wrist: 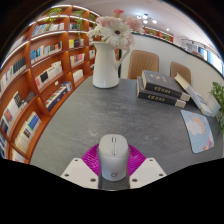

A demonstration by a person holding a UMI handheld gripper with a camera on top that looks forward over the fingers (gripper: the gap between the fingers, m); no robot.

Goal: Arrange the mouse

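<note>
A white computer mouse [113, 150] sits lengthwise between my two fingers, its front end pointing away over the grey table [90, 115]. My gripper [113, 166] is shut on the mouse: the pink pads [92, 157] press against both of its sides and curve around it. The mouse's underside and whether it touches the table are hidden.
A white vase with flowers [106, 62] stands at the far middle of the table. A stack of books [162, 88] lies at the far right, and a flat blue printed mat [198, 130] lies right of my fingers. Bookshelves [40, 75] line the left wall; chairs [143, 62] stand beyond.
</note>
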